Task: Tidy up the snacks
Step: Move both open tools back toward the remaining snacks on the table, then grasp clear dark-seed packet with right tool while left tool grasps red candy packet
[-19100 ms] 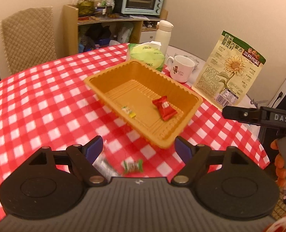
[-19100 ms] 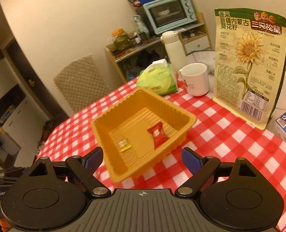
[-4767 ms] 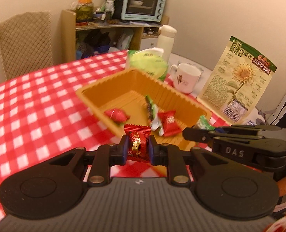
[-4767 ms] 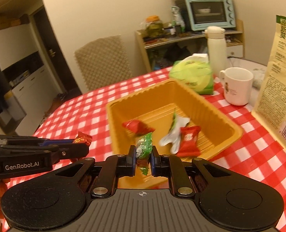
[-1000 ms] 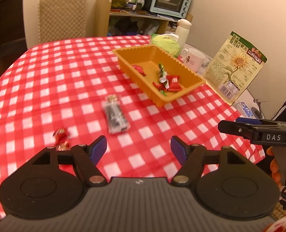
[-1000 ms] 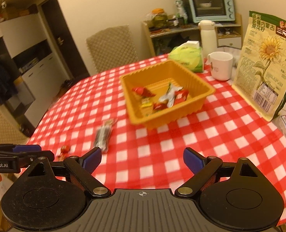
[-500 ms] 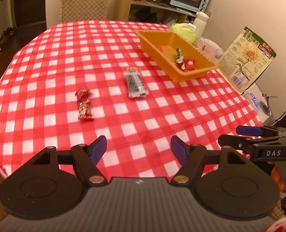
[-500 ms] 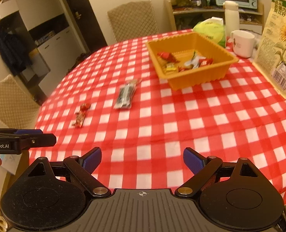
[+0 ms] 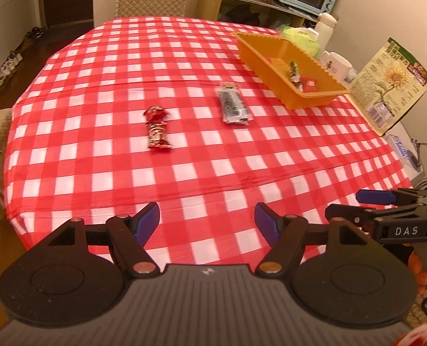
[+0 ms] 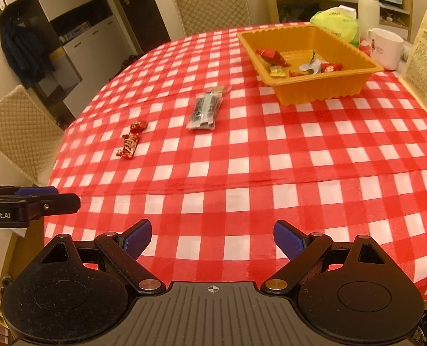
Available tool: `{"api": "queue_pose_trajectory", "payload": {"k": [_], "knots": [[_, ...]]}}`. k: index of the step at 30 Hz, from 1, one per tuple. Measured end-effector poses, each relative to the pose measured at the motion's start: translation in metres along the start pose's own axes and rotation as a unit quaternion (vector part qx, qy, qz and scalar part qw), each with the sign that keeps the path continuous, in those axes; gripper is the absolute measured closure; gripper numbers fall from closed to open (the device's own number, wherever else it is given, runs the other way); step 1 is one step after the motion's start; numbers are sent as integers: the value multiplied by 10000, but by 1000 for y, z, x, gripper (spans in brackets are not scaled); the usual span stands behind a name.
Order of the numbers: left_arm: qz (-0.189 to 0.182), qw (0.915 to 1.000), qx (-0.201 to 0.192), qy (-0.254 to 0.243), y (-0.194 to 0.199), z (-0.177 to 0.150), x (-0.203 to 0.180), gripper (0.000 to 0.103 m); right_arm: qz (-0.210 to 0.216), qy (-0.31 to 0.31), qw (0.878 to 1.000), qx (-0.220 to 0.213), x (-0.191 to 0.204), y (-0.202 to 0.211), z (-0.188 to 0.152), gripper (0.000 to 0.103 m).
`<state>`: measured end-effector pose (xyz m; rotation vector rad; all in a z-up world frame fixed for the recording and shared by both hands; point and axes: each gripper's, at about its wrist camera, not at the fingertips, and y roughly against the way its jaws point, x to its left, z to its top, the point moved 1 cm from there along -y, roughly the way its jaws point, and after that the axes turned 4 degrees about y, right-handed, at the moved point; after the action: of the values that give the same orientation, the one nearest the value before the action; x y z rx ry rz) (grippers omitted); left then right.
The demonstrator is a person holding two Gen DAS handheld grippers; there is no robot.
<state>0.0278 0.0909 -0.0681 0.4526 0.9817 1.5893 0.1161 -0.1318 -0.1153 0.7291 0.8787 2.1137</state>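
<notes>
Both wrist cameras sit back at the table's near edge, facing across the checkered tablecloth (image 9: 184, 158); each shows the far orange tray (image 10: 323, 86) and the other gripper beside it.

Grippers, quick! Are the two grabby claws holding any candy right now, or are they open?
Left gripper: open, holding nothing.
Right gripper: open, holding nothing.

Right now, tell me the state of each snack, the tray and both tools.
Left tool: open, empty.
Right tool: open, empty.
Orange tray: upright, holding several wrapped candies.
Red candy: lying on the tablecloth, outside the tray.
Dark snack bar: lying flat on the tablecloth, outside the tray.
</notes>
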Motion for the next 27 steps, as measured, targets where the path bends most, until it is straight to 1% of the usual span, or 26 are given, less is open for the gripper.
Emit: {"api": "queue_pose_trajectory", "payload": {"k": [4, 9, 18, 20, 22, 27], "knots": [[129, 9999, -25, 13, -3, 2, 10, 34, 17, 19, 10000, 30, 3, -10, 6, 12], [202, 9998, -81, 50, -11, 13, 21, 37, 44, 68, 10000, 27, 7, -21, 17, 12], [273, 9996, -58, 34, -37, 31, 32, 40, 14, -2, 10000, 73, 3, -42, 33, 12], [284, 9996, -32, 30, -45, 36, 33, 43, -11, -39, 9999, 94, 1, -46, 36, 12], [296, 9996, -35, -2, -52, 41, 34, 49, -24, -63, 9999, 103, 0, -49, 38, 12], [322, 9994, -78, -46, -70, 56, 38, 50, -64, -135, 9998, 143, -5, -57, 43, 12]]}}
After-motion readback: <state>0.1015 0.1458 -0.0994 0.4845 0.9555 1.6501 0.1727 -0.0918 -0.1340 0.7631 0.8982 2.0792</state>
